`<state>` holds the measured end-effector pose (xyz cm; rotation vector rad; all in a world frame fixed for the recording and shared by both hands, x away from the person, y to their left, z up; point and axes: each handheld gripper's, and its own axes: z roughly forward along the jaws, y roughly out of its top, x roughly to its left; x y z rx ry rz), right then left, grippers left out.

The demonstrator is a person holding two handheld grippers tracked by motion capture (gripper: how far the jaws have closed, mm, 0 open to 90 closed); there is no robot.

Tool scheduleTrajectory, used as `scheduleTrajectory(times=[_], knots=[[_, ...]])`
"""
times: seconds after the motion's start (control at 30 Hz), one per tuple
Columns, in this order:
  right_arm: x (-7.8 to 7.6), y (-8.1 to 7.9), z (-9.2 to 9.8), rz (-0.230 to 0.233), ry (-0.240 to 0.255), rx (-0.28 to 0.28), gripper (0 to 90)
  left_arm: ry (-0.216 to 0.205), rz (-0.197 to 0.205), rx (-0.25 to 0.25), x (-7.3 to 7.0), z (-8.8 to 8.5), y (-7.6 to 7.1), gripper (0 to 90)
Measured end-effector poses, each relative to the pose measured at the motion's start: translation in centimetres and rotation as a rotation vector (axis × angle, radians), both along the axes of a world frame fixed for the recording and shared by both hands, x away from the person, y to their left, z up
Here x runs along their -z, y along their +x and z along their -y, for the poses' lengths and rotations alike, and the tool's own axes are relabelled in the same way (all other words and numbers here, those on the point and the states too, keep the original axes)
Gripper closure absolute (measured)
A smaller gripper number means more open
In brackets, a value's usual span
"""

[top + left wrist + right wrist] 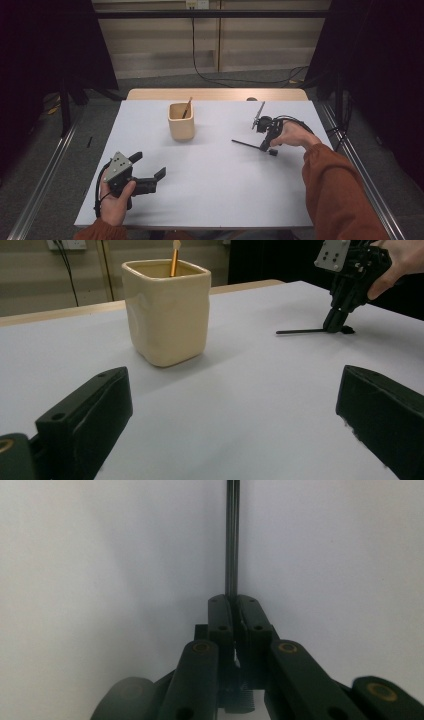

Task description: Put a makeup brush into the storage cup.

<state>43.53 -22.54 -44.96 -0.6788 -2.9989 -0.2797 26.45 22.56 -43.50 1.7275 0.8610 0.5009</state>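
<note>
Now the black stick [232,540], pinched between the right gripper's [234,611] closed jaws, should be lifted level and carried toward ten o'clock to the cream cup [181,121], while the left gripper [150,165], jaws spread, is kept aside.

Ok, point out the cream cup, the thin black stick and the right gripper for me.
cream cup [167,315], left gripper view, on its front wall.
thin black stick [232,535], right gripper view, on its shaft.
right gripper [233,605], right gripper view, between its closed fingertips.

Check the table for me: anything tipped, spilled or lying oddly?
Nothing stands out. The cream cup stands upright with an orange stick in it, and the right tool is shut on a thin black stick lying on the table.
</note>
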Motion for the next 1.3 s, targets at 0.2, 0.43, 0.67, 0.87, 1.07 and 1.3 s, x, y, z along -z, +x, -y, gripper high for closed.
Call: scheduleTrajectory(times=[0.2, 0.43, 0.67, 0.87, 1.07, 1.3], knots=[[-0.8, -0.2, 0.0, 0.018, 0.044, 0.024, 85.7, 0.001, 0.001, -0.001, 0.0, 0.0, 0.0, 1.6], [-1.5, -0.4, 0.2, 0.041, 0.076, 0.063, 85.7, 0.001, 0.001, -0.001, 0.0, 0.0, 0.0, 1.6], [-2.2, -1.1, 0.7, 0.075, 0.152, 0.102, 85.6, -0.001, 0.002, -0.002, 0.0, 0.0, 0.0, 1.7], [-2.4, -1.5, 1.8, 0.087, 0.261, 0.152, 85.6, -0.006, 0.002, -0.005, -0.1, 0.0, 0.0, 1.6], [-2.7, -2.2, 2.6, 0.119, 0.327, 0.182, 85.6, -0.004, 0.001, -0.006, 0.0, 0.0, 0.0, 1.6], [-3.0, -3.0, 3.2, 0.162, 0.402, 0.238, 85.6, -0.007, 0.001, -0.007, 0.0, 0.0, 0.0, 1.6]])
